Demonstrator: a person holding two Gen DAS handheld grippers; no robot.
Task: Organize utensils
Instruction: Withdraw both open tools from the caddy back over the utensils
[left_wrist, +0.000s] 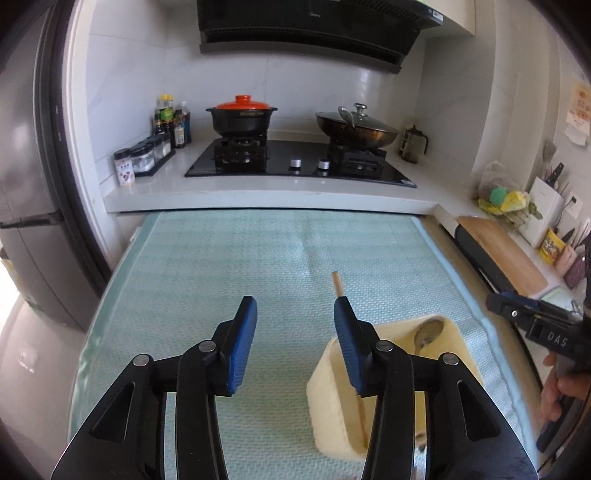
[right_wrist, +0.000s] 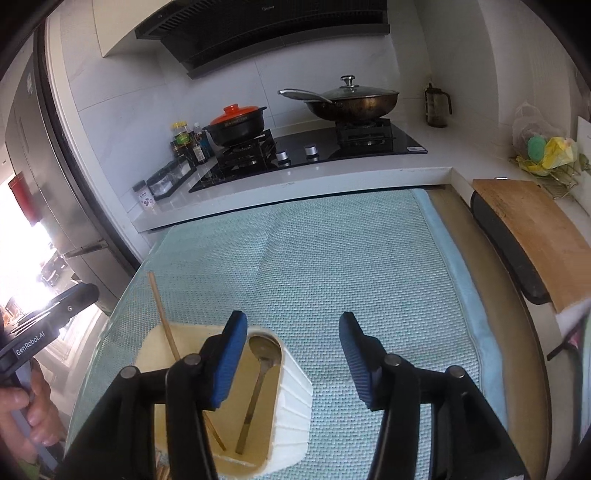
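Observation:
A cream utensil holder (right_wrist: 291, 391) stands on the teal mat (right_wrist: 332, 251). It holds a metal spoon (right_wrist: 258, 369) and a wooden chopstick (right_wrist: 162, 317) that leans out over its rim. In the left wrist view the holder (left_wrist: 332, 387) sits behind the right finger, with the spoon bowl (left_wrist: 428, 332) and chopstick tip (left_wrist: 337, 282) showing. My left gripper (left_wrist: 295, 314) is open and empty above the mat. My right gripper (right_wrist: 293, 328) is open and empty, its left finger over the holder.
A gas hob (left_wrist: 295, 162) with a black pot with a red lid (left_wrist: 242, 116) and a wok (left_wrist: 356, 129) stands beyond the mat. Seasoning bottles (left_wrist: 170, 122) stand at the back left. A wooden cutting board (right_wrist: 532, 229) lies right. A fridge (left_wrist: 33, 184) stands left.

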